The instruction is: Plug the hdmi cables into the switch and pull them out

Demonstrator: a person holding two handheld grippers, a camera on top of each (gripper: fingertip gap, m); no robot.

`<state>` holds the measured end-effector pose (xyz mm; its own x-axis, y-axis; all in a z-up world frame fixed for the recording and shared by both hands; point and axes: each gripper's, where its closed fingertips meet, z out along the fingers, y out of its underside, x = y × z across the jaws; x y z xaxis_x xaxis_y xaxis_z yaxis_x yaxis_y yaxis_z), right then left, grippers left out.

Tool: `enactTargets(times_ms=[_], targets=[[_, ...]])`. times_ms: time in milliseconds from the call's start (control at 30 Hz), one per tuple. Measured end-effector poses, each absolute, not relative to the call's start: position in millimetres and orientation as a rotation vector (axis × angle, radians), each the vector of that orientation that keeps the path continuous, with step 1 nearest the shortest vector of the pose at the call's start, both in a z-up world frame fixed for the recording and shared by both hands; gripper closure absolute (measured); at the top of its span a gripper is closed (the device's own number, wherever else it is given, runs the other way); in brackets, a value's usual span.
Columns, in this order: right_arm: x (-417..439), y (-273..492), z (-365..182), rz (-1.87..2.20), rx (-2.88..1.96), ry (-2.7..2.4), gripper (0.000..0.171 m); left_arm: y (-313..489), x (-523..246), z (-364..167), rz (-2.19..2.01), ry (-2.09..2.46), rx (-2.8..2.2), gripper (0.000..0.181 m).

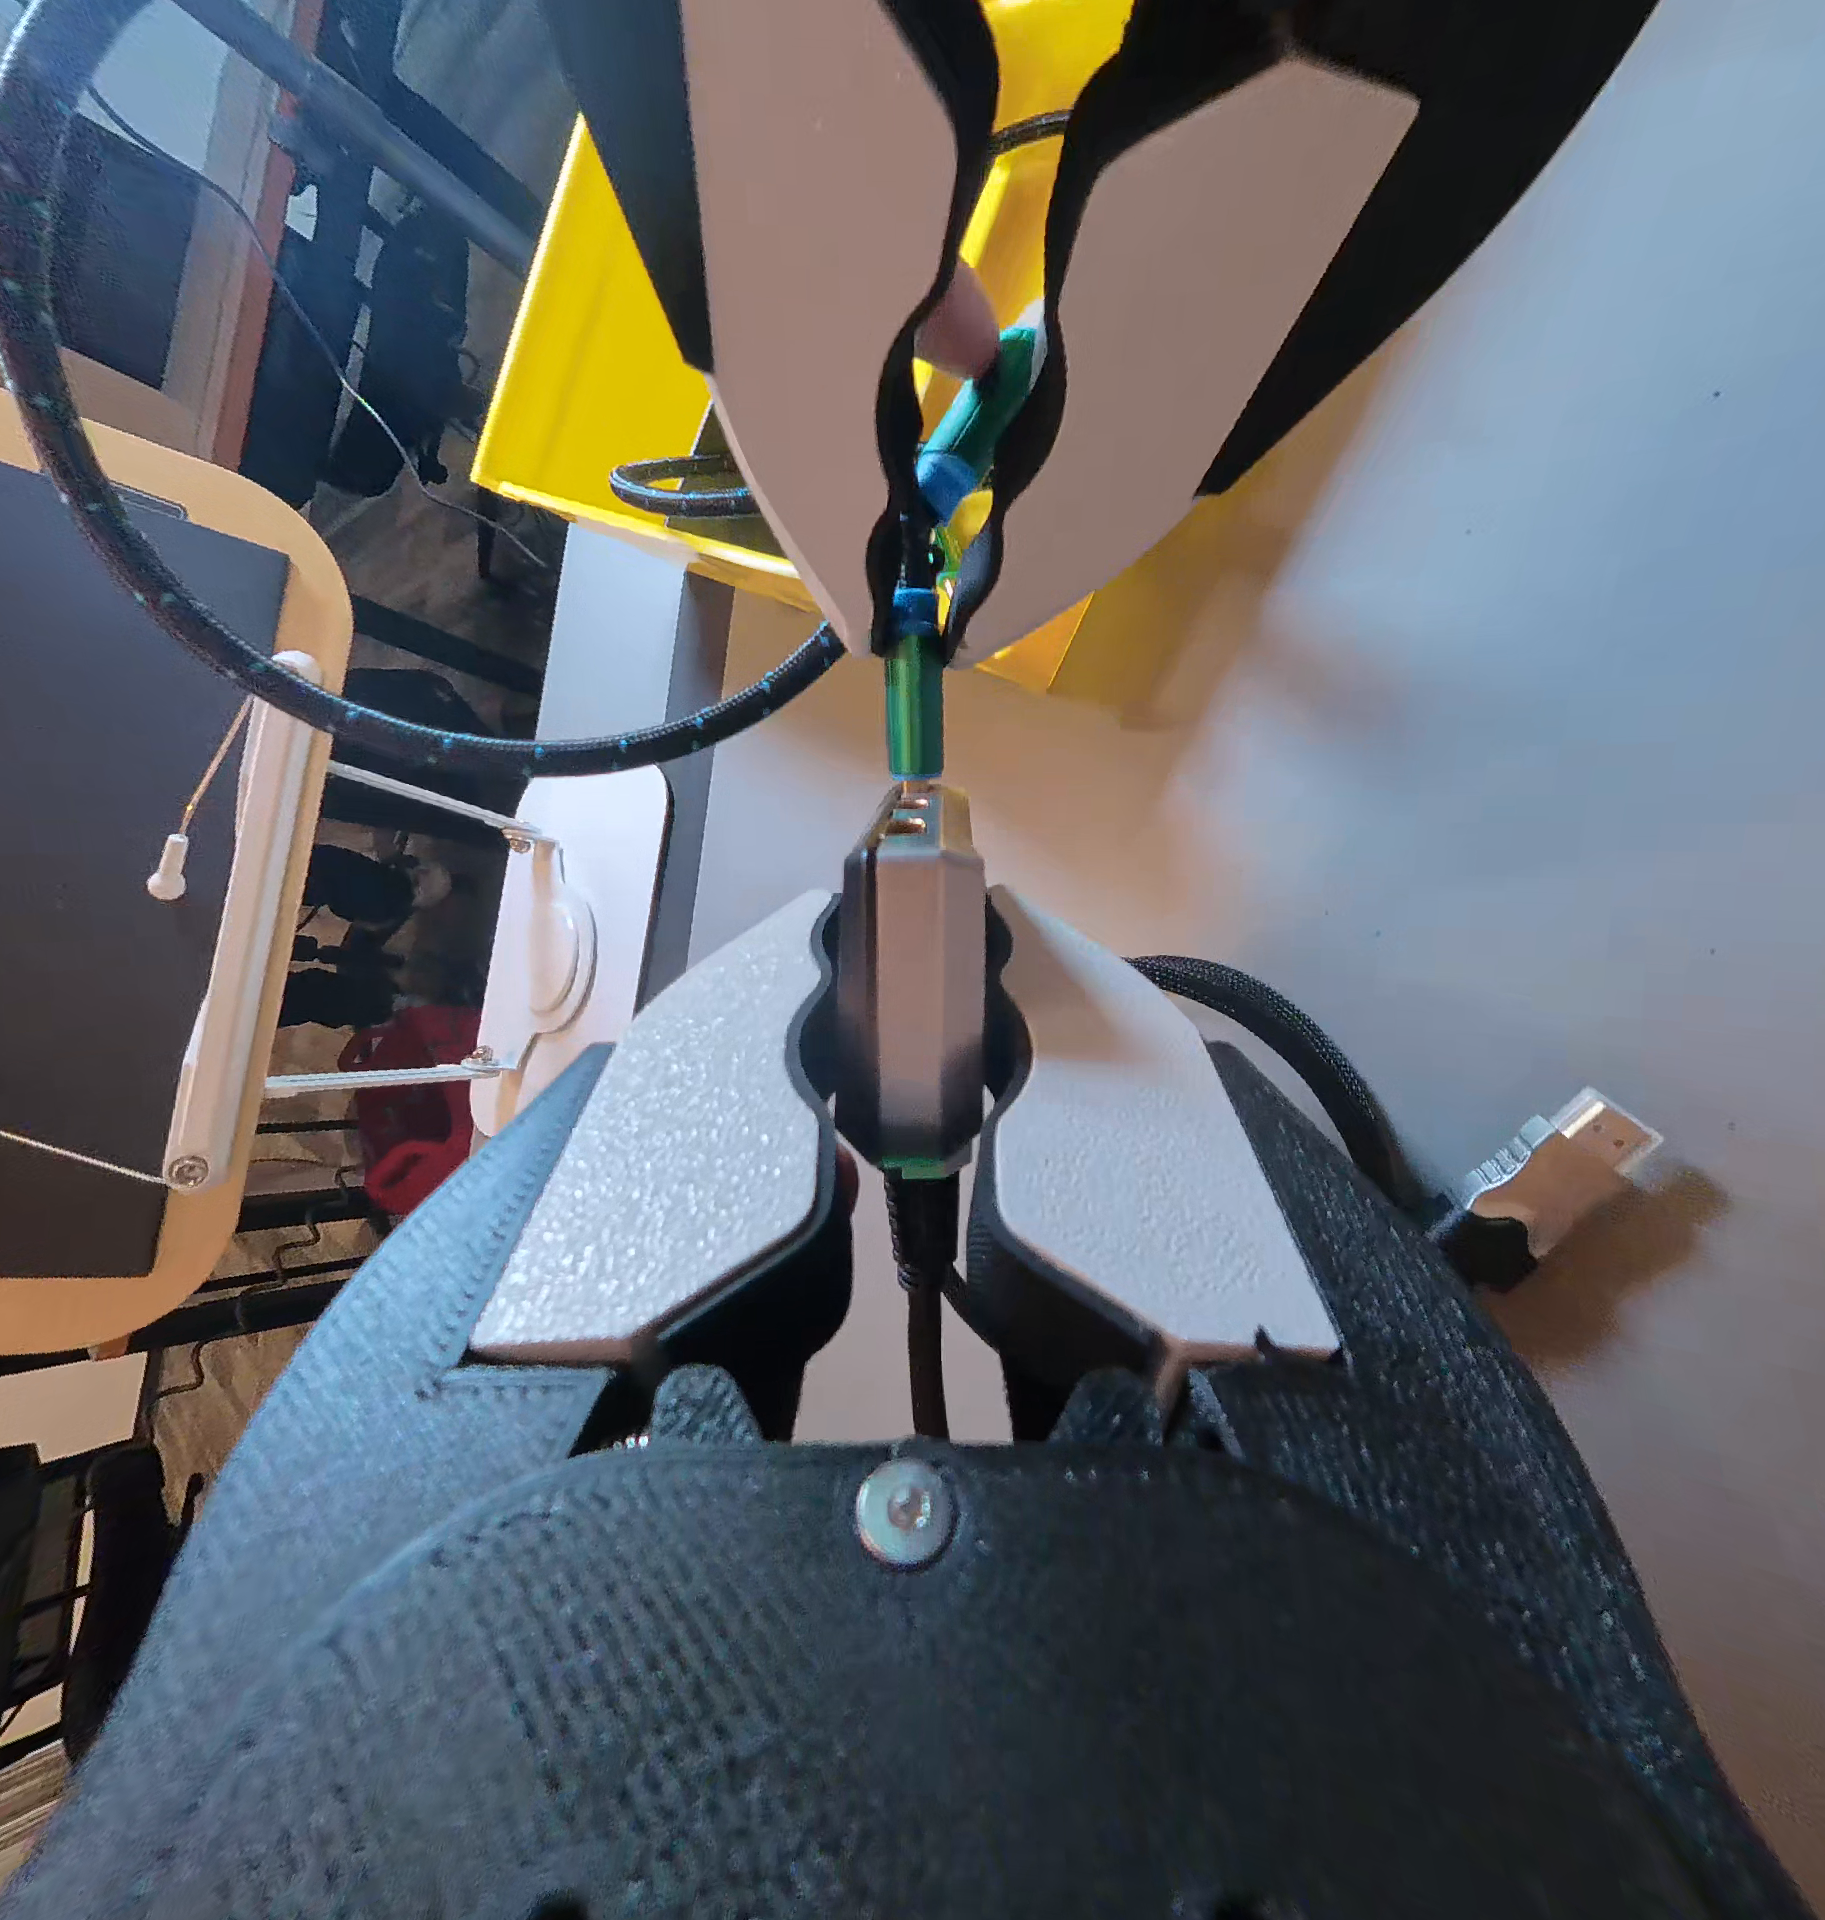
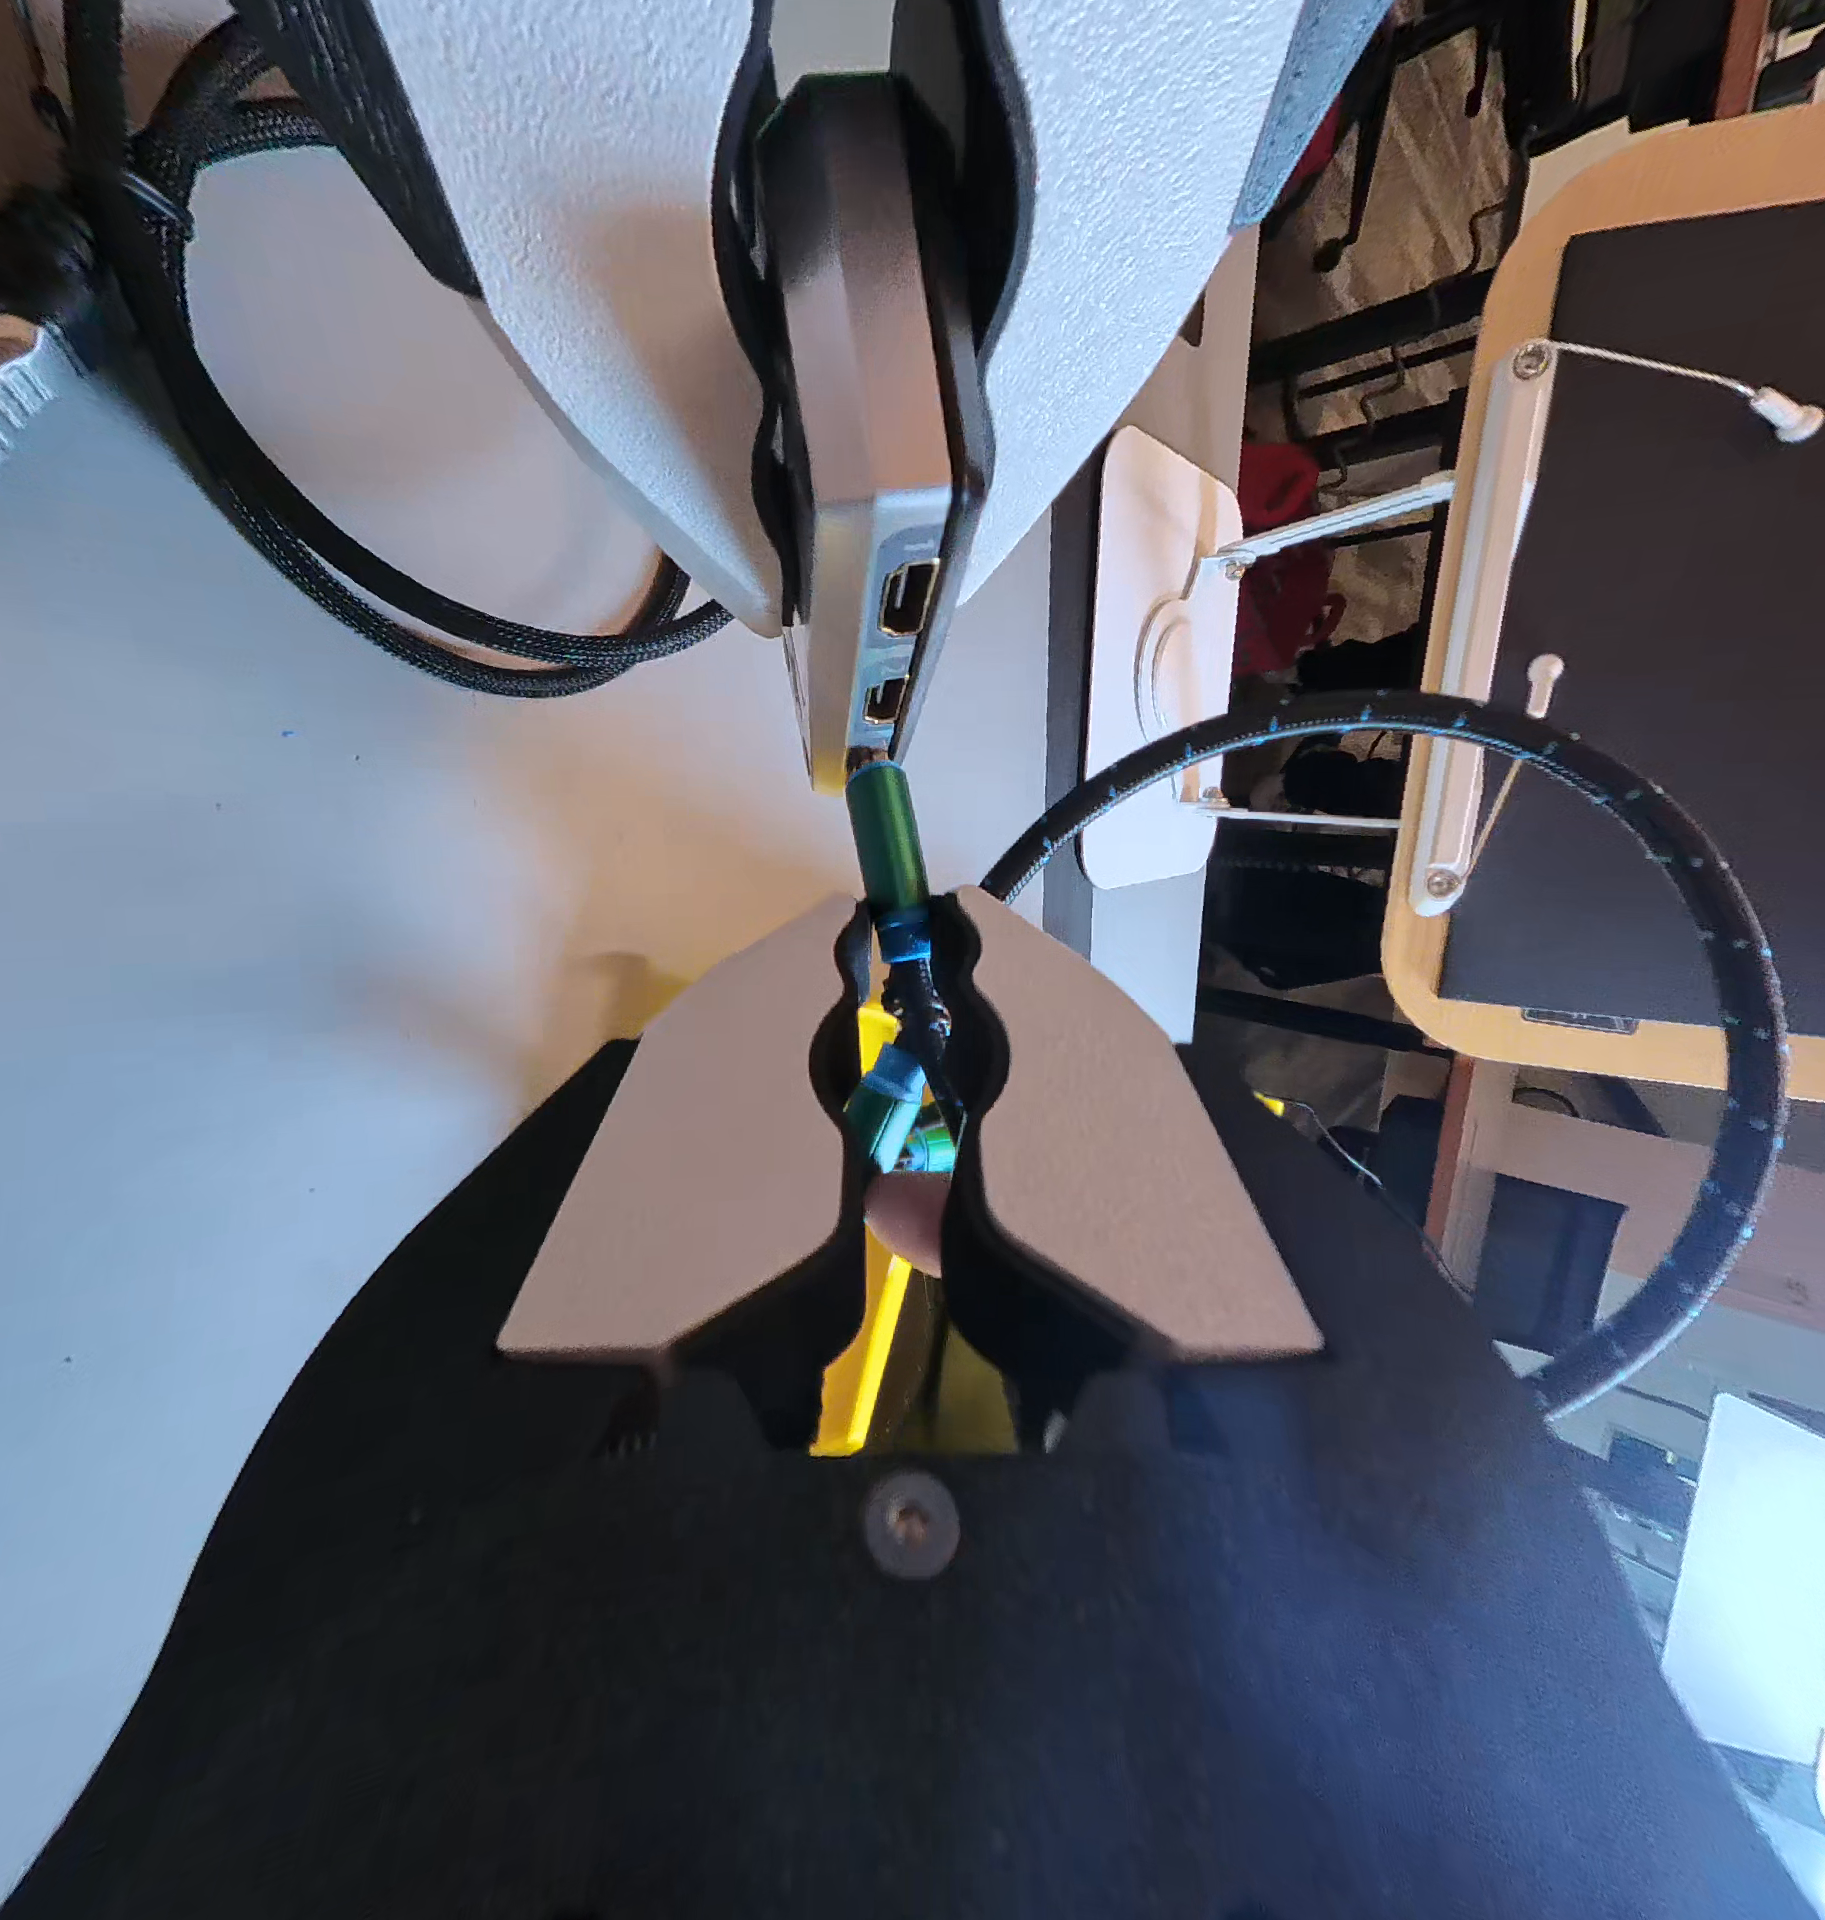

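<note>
My left gripper is shut on the grey metal HDMI switch, held on edge above the white table. It also shows in the right wrist view, with two free ports facing me. My right gripper is shut on a green HDMI plug at its blue collar. The plug's tip sits at the switch's lowest port. In the left wrist view the plug meets the switch's end. Its black braided cable loops to the right.
A second silver HDMI plug on a black braided cable lies on the table to the right. A yellow bin stands behind the right gripper. The table's edge and a chair lie to the left. About 5 centimetres separates my left fingertips from my right.
</note>
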<state>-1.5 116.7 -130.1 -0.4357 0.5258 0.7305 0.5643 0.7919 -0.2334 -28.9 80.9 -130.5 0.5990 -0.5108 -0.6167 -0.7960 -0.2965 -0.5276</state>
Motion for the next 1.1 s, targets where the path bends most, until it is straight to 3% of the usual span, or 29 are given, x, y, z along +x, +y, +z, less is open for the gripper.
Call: enactTargets(times_ms=[700, 833, 933, 1100], targets=[[0.2, 110.2, -121.4, 0.043, -0.785, -2.103, 0.160, 76.5, -26.4, -126.0, 0.463, 1.089, -1.954, 0.159], [0.1, 108.7, -108.2, 0.169, -0.756, -2.047, 0.160, 76.4, -16.5, -108.5, 0.272, 1.019, -1.799, 0.157], [-0.9, 101.8, -104.3, 0.172, -0.719, -2.044, 0.160, 82.8, -13.9, -123.3, 0.315, 1.054, -1.799, 0.146], [-3.9, 111.6, -114.9, 0.072, -0.717, -2.059, 0.160, 89.4, -37.3, -143.7, 0.523, 1.097, -1.904, 0.149]])
